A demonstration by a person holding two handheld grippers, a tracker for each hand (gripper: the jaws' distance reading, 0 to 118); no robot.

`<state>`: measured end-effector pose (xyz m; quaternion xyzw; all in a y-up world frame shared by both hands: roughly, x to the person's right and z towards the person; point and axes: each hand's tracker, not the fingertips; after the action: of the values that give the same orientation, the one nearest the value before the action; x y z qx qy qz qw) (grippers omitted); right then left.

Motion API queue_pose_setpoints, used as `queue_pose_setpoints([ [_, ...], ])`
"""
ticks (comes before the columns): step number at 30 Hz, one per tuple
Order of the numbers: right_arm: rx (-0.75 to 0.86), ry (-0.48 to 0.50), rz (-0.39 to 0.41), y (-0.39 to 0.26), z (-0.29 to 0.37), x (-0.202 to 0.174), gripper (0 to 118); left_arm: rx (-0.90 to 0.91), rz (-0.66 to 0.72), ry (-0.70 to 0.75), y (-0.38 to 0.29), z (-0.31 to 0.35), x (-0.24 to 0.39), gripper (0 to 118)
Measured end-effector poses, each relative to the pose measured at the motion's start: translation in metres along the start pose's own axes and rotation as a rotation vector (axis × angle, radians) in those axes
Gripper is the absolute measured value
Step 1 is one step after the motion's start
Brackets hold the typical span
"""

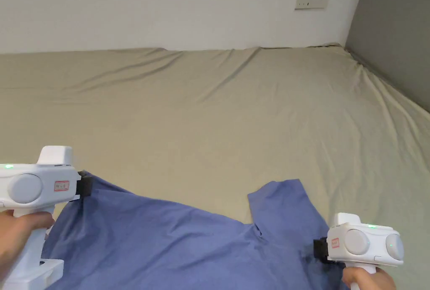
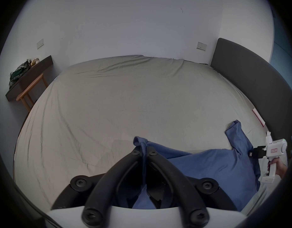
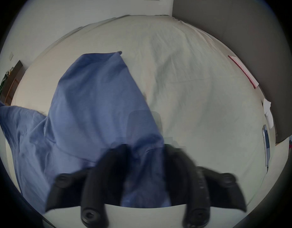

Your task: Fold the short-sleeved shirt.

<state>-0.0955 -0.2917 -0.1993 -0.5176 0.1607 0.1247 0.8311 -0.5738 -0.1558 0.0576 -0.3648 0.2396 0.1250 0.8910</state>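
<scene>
Shirt (image 1: 168, 240) stretches crosswise between both grippers, one sleeve (image 1: 283, 206) pointing away.

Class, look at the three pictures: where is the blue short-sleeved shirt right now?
In the head view the blue shirt lies at the near edge of the beige bed sheet, stretched between the left gripper and the right gripper.

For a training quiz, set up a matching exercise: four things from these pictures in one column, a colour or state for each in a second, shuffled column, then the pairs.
Things:
1. shirt
2. bed sheet
3. headboard
4. left tool

Colours or states:
A. dark grey, upright along the bed's edge
B. shut on blue cloth
C. blue, partly lifted
D. beige, wrinkled

Pairs: 1-C, 2-D, 3-A, 4-B
</scene>
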Motion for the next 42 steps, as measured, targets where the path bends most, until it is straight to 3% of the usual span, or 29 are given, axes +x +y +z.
queue_pose_setpoints([
  [2, 0.018, -0.058, 0.067, -0.001, 0.004, -0.003, 12, -0.006, 0.008, 0.005, -0.002, 0.000, -0.002, 3],
  [3, 0.023, -0.057, 0.086, -0.001, 0.005, -0.001, 7, -0.006, 0.014, 0.009, -0.004, 0.000, -0.004, 3],
  [6, 0.072, -0.047, 0.061, -0.001, 0.017, 0.004, 7, 0.000, 0.034, 0.013, -0.007, 0.007, -0.008, 3],
  [9, 0.171, -0.059, 0.120, -0.001, 0.053, 0.001, 6, 0.009, 0.043, 0.017, -0.008, 0.020, -0.010, 3],
  [17, 0.568, 0.028, 0.164, 0.035, 0.184, -0.006, 5, 0.203, 0.131, 0.048, 0.015, 0.096, -0.029, 3],
  [24, 0.857, 0.052, 0.225, 0.115, 0.309, -0.040, 5, 0.452, 0.178, 0.134, 0.099, 0.188, -0.062, 3],
  [30, 1.034, 0.061, 0.213, 0.196, 0.388, -0.058, 5, 0.632, 0.142, 0.227, 0.178, 0.257, -0.072, 3],
  [42, 1.207, 0.090, 0.155, 0.298, 0.461, -0.070, 5, 0.800, 0.138, 0.310, 0.287, 0.279, -0.068, 3],
])
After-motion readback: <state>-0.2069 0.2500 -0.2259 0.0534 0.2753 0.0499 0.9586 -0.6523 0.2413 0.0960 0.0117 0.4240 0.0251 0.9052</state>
